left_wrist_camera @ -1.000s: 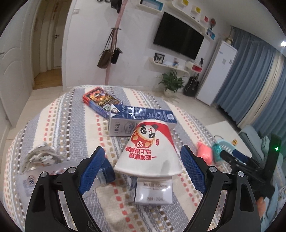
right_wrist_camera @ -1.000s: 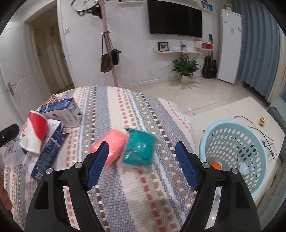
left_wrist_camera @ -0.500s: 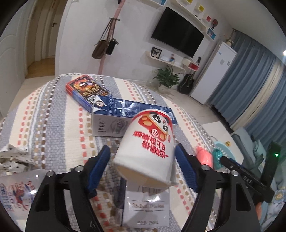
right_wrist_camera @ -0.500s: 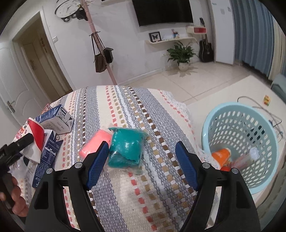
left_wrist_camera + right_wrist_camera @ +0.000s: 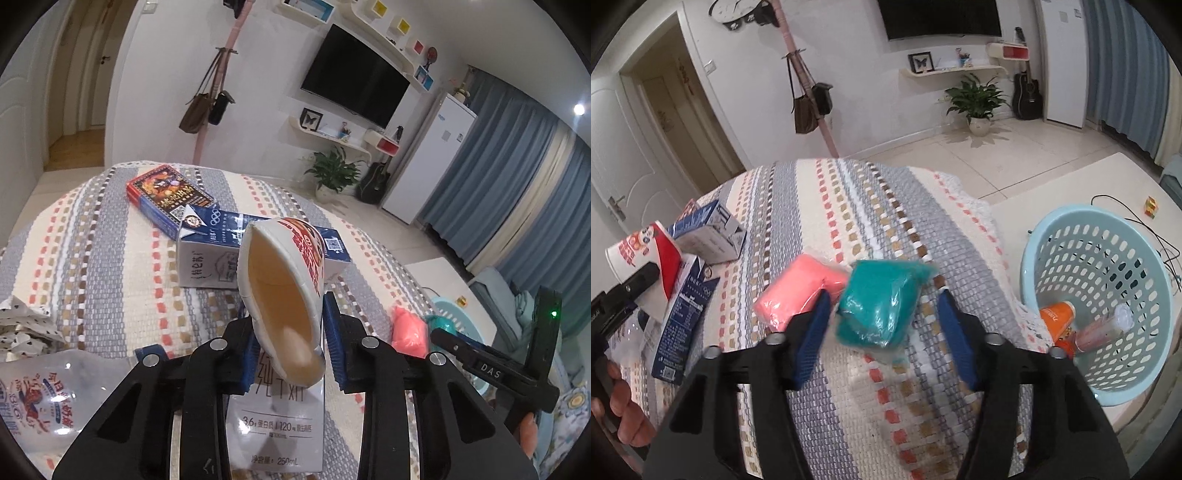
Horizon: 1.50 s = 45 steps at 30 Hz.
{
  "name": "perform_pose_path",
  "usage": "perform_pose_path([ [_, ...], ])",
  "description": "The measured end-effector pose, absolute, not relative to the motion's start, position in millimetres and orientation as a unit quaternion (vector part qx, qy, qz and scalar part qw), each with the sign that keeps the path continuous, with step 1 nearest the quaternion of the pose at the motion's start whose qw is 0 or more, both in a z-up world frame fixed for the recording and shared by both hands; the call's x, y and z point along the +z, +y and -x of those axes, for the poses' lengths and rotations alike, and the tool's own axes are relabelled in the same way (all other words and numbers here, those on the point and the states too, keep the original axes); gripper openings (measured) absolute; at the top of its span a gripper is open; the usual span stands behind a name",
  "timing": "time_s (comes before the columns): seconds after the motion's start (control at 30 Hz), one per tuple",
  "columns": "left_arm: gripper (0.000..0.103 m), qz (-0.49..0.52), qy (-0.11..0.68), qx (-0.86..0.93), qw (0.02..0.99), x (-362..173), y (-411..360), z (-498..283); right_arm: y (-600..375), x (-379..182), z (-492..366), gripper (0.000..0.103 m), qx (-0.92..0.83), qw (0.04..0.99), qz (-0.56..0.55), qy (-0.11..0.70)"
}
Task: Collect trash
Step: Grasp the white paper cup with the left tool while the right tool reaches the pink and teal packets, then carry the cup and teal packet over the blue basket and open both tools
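Note:
My left gripper (image 5: pixel 291 350) is shut on a white and red paper cup (image 5: pixel 284 295), squeezed flat at its rim and lifted off the striped tablecloth; the cup also shows in the right wrist view (image 5: pixel 646 251). My right gripper (image 5: pixel 882 328) is open around a teal plastic-wrapped packet (image 5: pixel 879 302), its fingers on either side, apart from it. A pink packet (image 5: pixel 798 288) lies just left of the teal one. A light blue perforated basket (image 5: pixel 1108 295) stands at the right, below the table edge, holding an orange cup and a wrapper.
Blue milk cartons (image 5: pixel 229 251), a red and blue box (image 5: pixel 166 192), a white carton (image 5: pixel 277 432), a clear printed bag (image 5: pixel 33 391) and crumpled paper (image 5: pixel 18 321) lie on the tablecloth (image 5: pixel 868 221). The table edge drops off toward the basket.
My left gripper closed on the paper cup and lifted it, tilting its mouth toward the camera. My right gripper moved down and narrowed around the teal packet.

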<state>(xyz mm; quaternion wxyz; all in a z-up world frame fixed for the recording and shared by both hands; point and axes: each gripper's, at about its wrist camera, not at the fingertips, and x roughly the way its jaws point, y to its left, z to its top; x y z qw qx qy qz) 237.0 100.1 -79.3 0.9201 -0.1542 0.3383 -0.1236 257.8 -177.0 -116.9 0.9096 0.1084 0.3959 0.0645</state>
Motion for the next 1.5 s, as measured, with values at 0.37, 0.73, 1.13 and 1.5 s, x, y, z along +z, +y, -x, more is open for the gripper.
perform_pose_path([
  [0.37,0.03,0.15,0.312,-0.121,0.93,-57,95,-217,-179,-104,-244,0.035,0.062,0.929,-0.102,0.351],
  [0.73,0.03,0.105,0.277,-0.152,0.943,-11,41,-205,-209,-84,-218,0.034,0.057,0.948,-0.107,0.295],
  [1.13,0.03,0.074,0.28,-0.22,0.931,-5,-66,-232,-292,-68,-196,0.034,-0.012,0.961,-0.099,0.259],
  [1.5,0.03,0.044,0.324,-0.267,0.907,-31,-160,-254,-366,-106,-200,0.034,-0.067,0.937,-0.155,0.305],
])
